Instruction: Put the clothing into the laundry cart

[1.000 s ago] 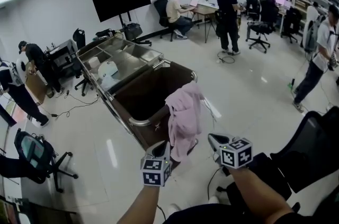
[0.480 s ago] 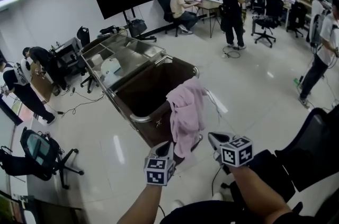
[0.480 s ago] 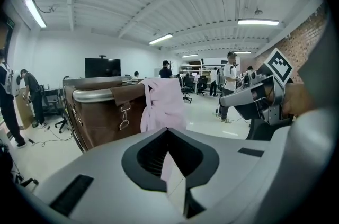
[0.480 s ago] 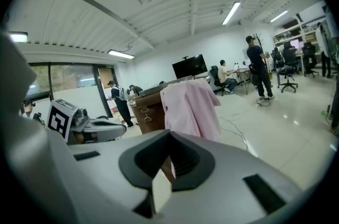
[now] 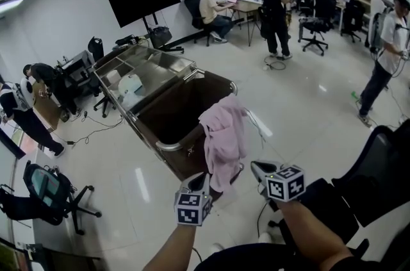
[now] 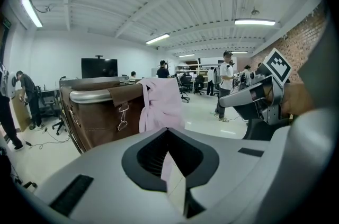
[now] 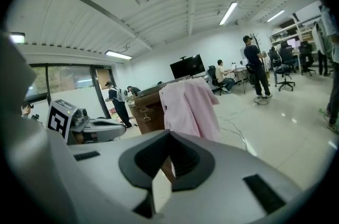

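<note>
Keeping left gripper [image 5: 200,177] and right gripper [image 5: 255,166] pinched shut, empty, unmoved since a second ago; leaves pink garment [image 5: 224,135] at 12 o'clock, draped over laundry cart [image 5: 164,147] rim, not yet inside.

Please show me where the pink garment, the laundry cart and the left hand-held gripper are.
pink garment [image 5: 224,135], head view, middle of the hanging cloth.
laundry cart [image 5: 168,147], head view, near metal rim.
left hand-held gripper [image 5: 198,180], head view, between its fingertips.
</note>
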A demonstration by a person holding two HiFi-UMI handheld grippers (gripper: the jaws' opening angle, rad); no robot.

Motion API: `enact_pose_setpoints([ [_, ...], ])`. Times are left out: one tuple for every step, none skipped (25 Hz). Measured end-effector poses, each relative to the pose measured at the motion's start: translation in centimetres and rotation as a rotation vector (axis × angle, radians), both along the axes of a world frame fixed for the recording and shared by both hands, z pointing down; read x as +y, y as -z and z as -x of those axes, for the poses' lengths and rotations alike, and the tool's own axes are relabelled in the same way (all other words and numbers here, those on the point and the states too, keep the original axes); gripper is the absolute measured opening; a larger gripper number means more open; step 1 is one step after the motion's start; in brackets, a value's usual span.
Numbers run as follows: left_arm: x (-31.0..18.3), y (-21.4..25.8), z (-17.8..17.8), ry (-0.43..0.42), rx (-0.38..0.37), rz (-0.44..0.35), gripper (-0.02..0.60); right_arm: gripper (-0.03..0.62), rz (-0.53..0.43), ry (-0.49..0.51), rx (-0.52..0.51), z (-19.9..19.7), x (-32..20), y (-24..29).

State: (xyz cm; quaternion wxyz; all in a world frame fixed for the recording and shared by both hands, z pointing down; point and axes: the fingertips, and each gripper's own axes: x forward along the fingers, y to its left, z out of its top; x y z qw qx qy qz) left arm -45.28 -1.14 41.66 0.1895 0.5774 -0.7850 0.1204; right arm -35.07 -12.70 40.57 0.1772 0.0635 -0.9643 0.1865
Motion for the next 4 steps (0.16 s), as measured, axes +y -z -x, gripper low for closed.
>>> enact_pose_setpoints([
  [0.08,-0.04,0.01,0.0,0.002,0.0,0.0,0.002,0.001,0.0,0.001,-0.02,0.07,-0.02],
  [0.18,-0.07,0.02,0.001,0.003,0.001,0.0,0.002,0.003,0.0,0.001,-0.07,0.17,-0.04],
  [0.29,-0.1,0.01,0.002,0.005,0.002,0.0,0.002,0.004,-0.001,0.002,-0.12,0.26,-0.05],
  [0.41,-0.13,0.01,0.003,0.006,0.004,0.0,0.003,0.006,-0.001,0.002,-0.18,0.36,-0.06],
])
